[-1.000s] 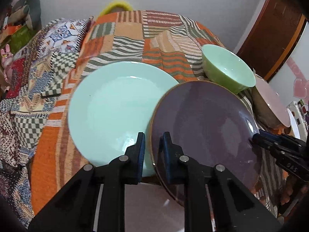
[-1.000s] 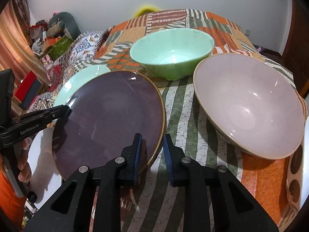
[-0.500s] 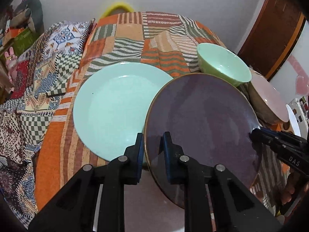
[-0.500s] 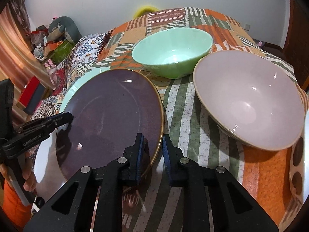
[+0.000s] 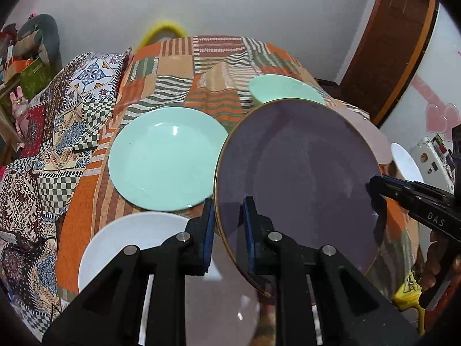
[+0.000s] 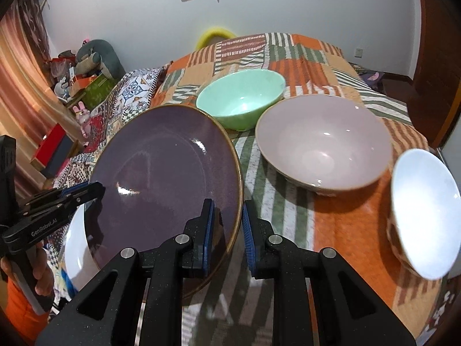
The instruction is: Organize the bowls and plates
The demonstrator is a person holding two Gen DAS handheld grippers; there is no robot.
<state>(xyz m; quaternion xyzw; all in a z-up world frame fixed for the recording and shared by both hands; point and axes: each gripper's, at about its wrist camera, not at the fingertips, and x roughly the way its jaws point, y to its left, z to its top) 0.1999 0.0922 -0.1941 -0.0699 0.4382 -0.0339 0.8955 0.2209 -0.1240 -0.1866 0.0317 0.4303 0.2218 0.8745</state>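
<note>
Both grippers hold a dark purple plate with a gold rim, lifted above the bed. My left gripper is shut on its near left rim. My right gripper is shut on its right rim. A mint green plate lies flat to the left. A white plate lies below the left gripper. A mint green bowl, a pale pink bowl and a white bowl stand to the right.
Everything rests on a patchwork bedspread in orange, green and stripes. A patterned pillow lies at the left. Boxes and toys stand beside the bed on the left. A wooden door is at the right.
The purple plate has been lifted higher off the bedspread by both grippers. Both cameras have risen, so the white plate and white bowl have come into view.
</note>
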